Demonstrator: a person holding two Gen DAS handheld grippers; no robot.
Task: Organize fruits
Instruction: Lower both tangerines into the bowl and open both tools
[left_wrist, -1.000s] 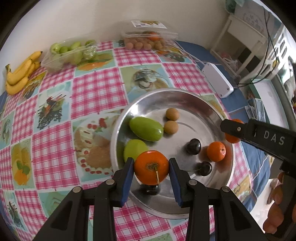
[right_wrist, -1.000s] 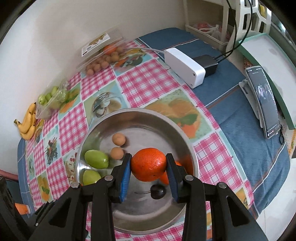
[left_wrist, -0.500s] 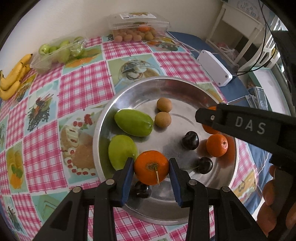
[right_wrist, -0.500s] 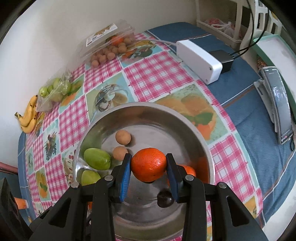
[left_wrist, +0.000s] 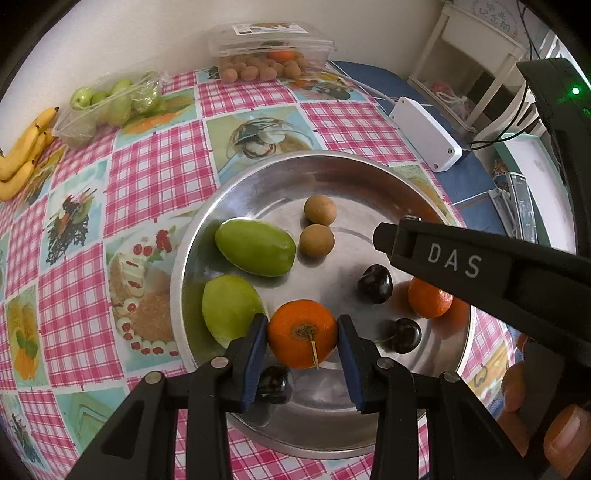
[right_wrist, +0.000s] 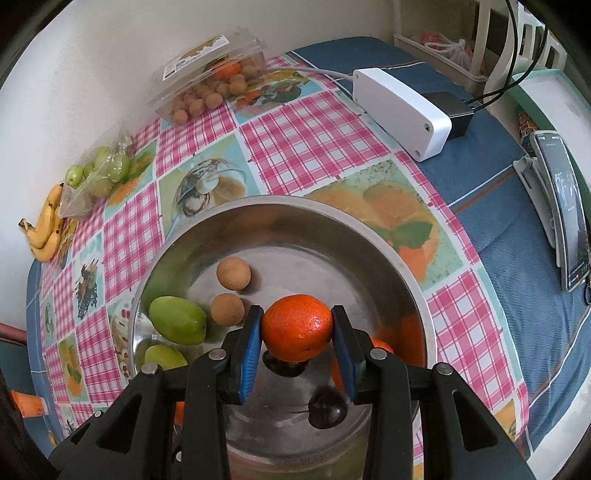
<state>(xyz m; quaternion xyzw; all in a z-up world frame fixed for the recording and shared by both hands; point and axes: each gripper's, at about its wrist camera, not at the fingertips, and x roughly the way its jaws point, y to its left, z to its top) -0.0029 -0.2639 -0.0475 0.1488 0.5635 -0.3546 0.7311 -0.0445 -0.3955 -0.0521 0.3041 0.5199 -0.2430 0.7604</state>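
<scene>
A round steel bowl (left_wrist: 280, 192) (right_wrist: 369, 236) sits on the checked tablecloth. In it lie two green fruits (left_wrist: 255, 246), two brown longans (left_wrist: 320, 209), dark cherries (left_wrist: 374, 283) and a loose orange (left_wrist: 428, 302). My left gripper (left_wrist: 302, 341) is shut on an orange (left_wrist: 302, 334) just above the bowl's near side. My right gripper (right_wrist: 297, 334) is shut on another orange (right_wrist: 297, 326) over the bowl's right half; its black arm (left_wrist: 480, 273) crosses the left wrist view.
At the table's back stand a clear box of longans (left_wrist: 273, 55) (right_wrist: 210, 85), a bag of green fruits (left_wrist: 107, 103) and bananas (left_wrist: 22, 155). A white box (right_wrist: 402, 110) with cables and a phone (right_wrist: 565, 210) lie to the right.
Both grippers have come lower and closer over the bowl, each still holding its orange. The right gripper's arm has moved further left across the left wrist view.
</scene>
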